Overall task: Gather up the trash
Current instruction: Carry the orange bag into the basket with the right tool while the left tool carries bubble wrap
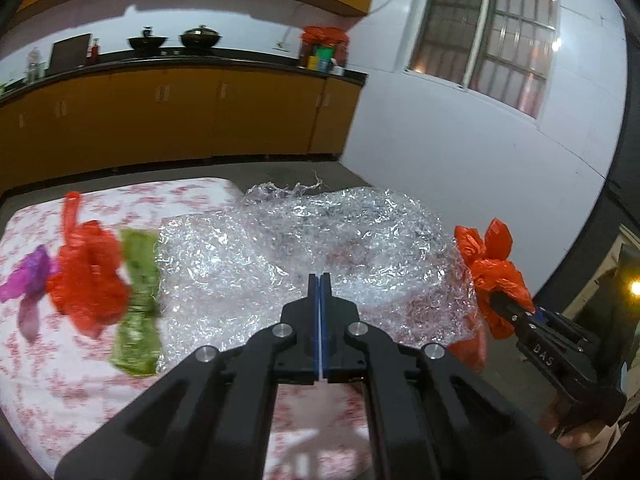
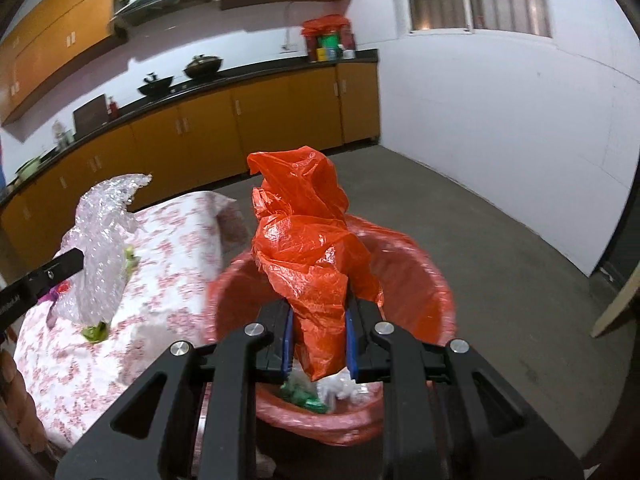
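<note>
Two grippers: right gripper (image 2: 318, 332) clamps orange bag (image 2: 308, 248), left gripper (image 1: 320, 286) pinches bubble wrap (image 1: 280, 256)

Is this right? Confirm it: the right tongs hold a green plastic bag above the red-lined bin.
Not quite. In the right wrist view, the bag clamped in the right tongs is an orange plastic bag, not green. It does hang above the red-lined bin.

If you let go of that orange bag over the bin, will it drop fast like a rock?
Probably not. The orange bag looks thin and crinkled, so it is likely very light and may flutter down. It sags and folds around the right gripper pinching it, so it seems floppy. The lined bin lies just below, so it should land inside.
</note>
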`<state>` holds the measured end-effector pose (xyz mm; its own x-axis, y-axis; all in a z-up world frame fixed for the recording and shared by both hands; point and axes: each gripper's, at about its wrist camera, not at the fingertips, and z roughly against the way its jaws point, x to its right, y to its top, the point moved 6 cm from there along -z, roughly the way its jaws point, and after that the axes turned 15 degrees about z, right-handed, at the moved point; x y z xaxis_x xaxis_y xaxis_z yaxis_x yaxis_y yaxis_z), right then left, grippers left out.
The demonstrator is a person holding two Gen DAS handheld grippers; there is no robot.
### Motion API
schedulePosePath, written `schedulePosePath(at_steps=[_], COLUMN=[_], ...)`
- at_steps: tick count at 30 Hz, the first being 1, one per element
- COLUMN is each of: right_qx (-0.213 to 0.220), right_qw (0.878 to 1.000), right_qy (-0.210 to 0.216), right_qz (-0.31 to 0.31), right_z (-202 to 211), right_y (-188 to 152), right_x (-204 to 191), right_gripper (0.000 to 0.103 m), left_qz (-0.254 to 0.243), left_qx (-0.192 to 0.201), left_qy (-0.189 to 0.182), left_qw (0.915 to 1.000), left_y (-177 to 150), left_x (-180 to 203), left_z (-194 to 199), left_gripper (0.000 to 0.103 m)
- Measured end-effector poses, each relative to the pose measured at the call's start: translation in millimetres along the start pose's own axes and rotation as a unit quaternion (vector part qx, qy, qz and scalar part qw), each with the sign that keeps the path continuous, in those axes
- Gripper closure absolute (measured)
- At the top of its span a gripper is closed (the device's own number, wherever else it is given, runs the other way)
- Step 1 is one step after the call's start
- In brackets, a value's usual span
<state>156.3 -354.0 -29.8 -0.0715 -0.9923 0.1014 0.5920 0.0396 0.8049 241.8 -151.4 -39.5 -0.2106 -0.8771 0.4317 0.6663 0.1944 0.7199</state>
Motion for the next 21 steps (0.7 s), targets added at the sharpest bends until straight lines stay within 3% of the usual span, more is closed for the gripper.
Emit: schedulePosePath(at_steps=[21], right_qx=[-0.007], right_qw=[0.998], right_qy=[-0.031], right_qz=[-0.056], right_z=[-16.2], right_y=[-14.0], right_x=[41.0], right_gripper=[0.083], left_qz=[-0.016], left_qx=[-0.075], left_qy=[-0.068], left_qw=[0.9948], left_y=[-35.7], left_x=[69.8], left_z=[-84.5], left_gripper=[0.101])
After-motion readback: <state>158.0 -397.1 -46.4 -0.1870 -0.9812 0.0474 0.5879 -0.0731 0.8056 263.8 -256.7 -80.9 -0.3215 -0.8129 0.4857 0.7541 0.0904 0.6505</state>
